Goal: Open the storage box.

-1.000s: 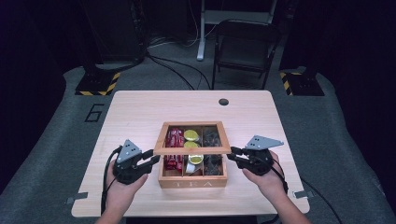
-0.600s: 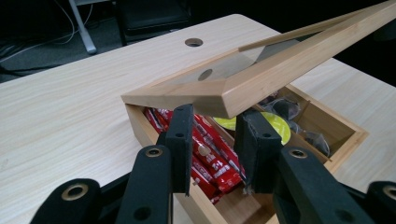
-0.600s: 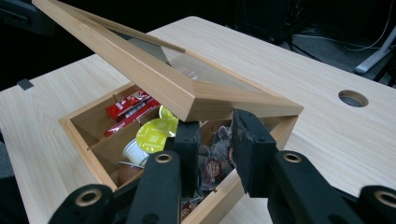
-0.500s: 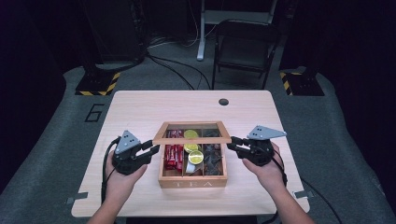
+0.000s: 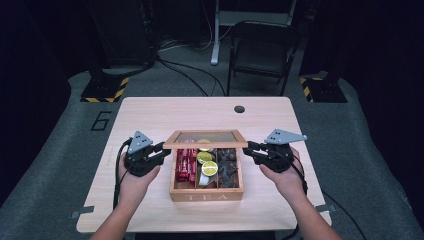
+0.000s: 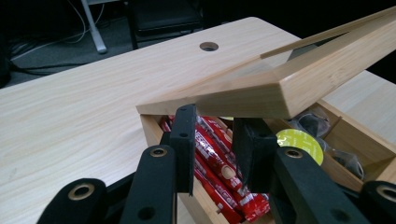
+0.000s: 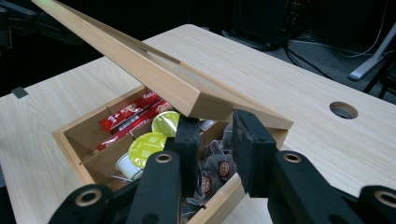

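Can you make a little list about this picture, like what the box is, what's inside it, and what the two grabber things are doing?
box: wooden tea box on the table
lid: hinged lid tilted up, partly open
inside: red sachets, pods with yellow-green tops, dark wrapped tea bags
left gripper: jaws under the lid's left front corner, propping it up
right gripper: jaws under the lid's right front corner, propping it up
grip: neither pair of jaws pinches the lid

left gripper (image 5: 161, 150): black body, grey three-cornered plate on top, black cable trailing; jaws matte black, blocky pads, brass-ringed pivots | right gripper (image 5: 251, 148): same black build, grey plate, black cable | forearms: bare, no sleeves
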Demonstrator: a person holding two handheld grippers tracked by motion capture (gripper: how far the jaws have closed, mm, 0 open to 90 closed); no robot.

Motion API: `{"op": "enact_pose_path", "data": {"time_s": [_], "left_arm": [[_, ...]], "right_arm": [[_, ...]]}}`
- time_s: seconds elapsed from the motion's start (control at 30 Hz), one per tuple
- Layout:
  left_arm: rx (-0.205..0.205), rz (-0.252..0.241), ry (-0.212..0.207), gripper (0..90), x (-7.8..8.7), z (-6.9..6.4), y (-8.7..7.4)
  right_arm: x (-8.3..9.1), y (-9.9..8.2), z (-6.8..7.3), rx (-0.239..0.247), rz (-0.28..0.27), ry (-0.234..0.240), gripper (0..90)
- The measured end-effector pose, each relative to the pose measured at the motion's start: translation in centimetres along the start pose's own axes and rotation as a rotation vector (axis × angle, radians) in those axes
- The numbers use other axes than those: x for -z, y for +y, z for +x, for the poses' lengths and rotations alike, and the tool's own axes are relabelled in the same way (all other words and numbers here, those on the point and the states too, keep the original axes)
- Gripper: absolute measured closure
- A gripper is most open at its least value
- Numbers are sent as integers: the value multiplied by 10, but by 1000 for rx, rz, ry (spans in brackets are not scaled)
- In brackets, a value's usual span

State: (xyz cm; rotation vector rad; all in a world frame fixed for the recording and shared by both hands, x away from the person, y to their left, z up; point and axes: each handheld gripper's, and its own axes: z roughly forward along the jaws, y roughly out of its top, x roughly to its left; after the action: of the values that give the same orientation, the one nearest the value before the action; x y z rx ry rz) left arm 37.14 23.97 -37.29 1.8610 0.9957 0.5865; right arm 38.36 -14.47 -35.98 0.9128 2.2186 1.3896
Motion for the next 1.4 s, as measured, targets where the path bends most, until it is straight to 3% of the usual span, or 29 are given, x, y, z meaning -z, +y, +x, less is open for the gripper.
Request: {"op": "enact_pose_path", "data": {"time_s": [0.2,0.57,0.97,1.4], "left_arm": [[25,-12,-5,716,-1,4,4],[24,-9,5,728,-3,7,14],[31,-16,10,730,-6,11,23],[43,-40,14,732,-7,16,33]], "right_arm": [[-1,4,-3,-3,-9,0,715],[-12,7,-11,24,4,-31,708],[-30,9,-26,8,11,-58,700],[-51,9,-33,-1,16,-89,681]]}}
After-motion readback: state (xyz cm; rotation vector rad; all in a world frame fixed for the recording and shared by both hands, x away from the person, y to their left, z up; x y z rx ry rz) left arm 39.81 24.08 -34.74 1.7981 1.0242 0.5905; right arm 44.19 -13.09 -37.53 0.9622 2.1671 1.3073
